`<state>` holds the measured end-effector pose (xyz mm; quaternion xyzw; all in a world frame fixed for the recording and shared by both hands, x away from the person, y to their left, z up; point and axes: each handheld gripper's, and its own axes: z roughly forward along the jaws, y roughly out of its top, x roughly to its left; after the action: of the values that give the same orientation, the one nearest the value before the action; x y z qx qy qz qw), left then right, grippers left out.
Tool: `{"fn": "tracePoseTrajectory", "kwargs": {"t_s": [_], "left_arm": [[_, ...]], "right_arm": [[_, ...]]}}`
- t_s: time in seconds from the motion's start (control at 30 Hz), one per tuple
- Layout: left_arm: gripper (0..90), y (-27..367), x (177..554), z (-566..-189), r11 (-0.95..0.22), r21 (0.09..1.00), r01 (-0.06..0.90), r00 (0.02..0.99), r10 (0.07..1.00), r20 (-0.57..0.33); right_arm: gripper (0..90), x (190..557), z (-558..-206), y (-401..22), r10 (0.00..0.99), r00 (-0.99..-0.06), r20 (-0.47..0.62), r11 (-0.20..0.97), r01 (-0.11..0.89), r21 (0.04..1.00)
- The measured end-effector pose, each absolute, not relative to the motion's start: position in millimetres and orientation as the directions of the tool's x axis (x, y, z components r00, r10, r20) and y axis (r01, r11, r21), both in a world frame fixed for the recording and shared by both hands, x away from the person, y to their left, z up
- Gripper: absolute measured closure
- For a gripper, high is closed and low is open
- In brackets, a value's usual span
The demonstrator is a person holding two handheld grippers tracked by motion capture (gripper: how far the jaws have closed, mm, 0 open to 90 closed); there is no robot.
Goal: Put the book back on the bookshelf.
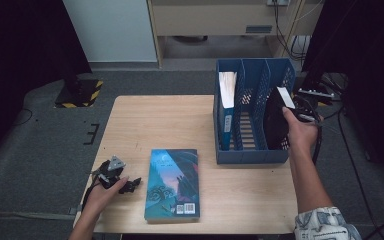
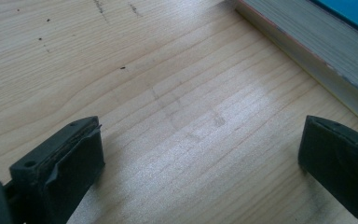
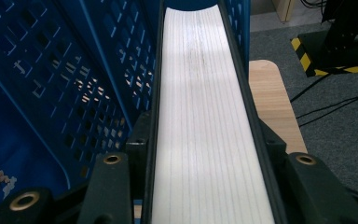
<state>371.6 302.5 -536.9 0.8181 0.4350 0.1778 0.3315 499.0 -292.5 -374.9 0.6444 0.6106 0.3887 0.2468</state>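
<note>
**Right fingers clamped on a dark-covered book at the blue file rack; left gripper idle on the tabletop**

Right gripper (image 1: 300,107): held at the right end of the blue file rack (image 1: 250,150), which stands on the far right part of the tabletop (image 1: 155,120). In the right gripper view the two black fingers (image 3: 137,154) sit against either cover of the black book (image 3: 205,130), page edge facing the camera, white and running away between them. Fingers partly closed, pads pressed on the covers: a firm hold on the book. In the high view the book (image 1: 276,122) stands on edge, tilted, in the rightmost compartment of the rack, its white page edge showing at the top. Cannot tell whether its lower edge touches the rack floor.

Rack contents: a blue book (image 1: 227,107) stands upright in the leftmost compartment, white page edge up. Middle compartment holds no book that I can see.

Left gripper (image 1: 122,184): rests low at the near left corner of the tabletop, the person's hand around it. In the left gripper view its fingers (image 2: 70,154) stand wide apart with bare wood between them; nothing held.

A teal-covered book (image 1: 172,184) lies flat on the near middle of the tabletop, just right of the left gripper, not touching it. Its page edge (image 2: 317,51) crosses the upper right of the left gripper view.
</note>
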Motion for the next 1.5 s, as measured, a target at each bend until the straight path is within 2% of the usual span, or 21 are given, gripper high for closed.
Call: {"fn": "tracePoseTrajectory", "kwargs": {"t_s": [1.1,1.5], "left_arm": [[0.0,302.0,372.3,-536.5,-0.406,0.694,0.595,0.561,0.827,0.002],[0.0,302.0,372.8,-536.2,-0.411,0.691,0.595,0.566,0.824,0.003]], "right_arm": [[53.4,532.8,-362.6,-284.7,0.986,-0.086,0.144,-0.068,0.577,0.814],[53.4,541.8,-366.2,-289.9,0.988,-0.071,0.136,-0.068,0.59,0.804]]}}
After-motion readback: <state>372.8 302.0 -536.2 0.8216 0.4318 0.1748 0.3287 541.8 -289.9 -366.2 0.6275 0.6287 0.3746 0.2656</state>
